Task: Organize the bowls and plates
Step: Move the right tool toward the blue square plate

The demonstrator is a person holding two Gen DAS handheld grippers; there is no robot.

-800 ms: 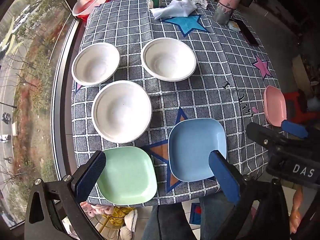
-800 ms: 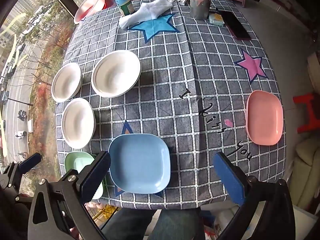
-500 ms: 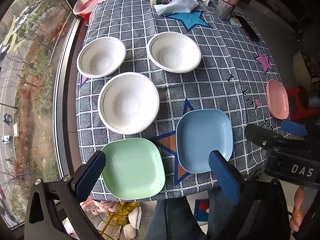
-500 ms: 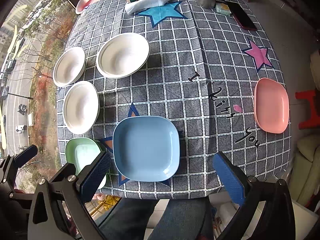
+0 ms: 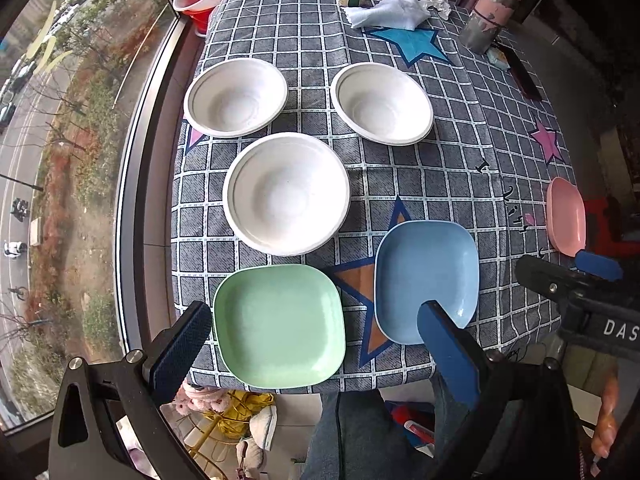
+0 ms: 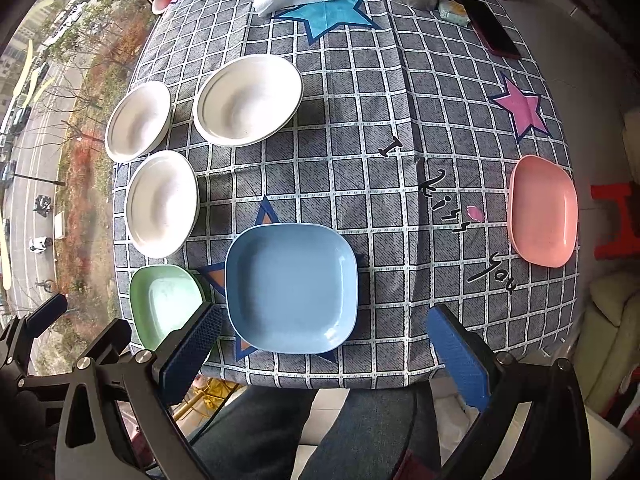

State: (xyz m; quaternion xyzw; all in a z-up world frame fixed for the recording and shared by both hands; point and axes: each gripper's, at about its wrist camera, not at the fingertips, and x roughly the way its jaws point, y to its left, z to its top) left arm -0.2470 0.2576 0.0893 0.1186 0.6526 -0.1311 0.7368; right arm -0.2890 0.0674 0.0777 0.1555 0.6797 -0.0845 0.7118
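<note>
Both grippers [image 5: 316, 344] [image 6: 324, 350] agape, seemingly empty — green plate [image 5: 279, 326], blue plate [image 6: 291, 288] below.

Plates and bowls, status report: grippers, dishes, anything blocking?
Left gripper open, over green plate. Right gripper open, over blue plate. Nothing stacked; three white bowls, pink plate separate. No obstruction.

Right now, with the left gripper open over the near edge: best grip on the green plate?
Pinch the near rim of the green plate, coming in low from the person's side. It lies flat, right way up, at the front edge of the table, and its raised rim is the only part thin enough for the fingers. The left gripper is open and already straddles it. The blue plate crowds its right side.
</note>
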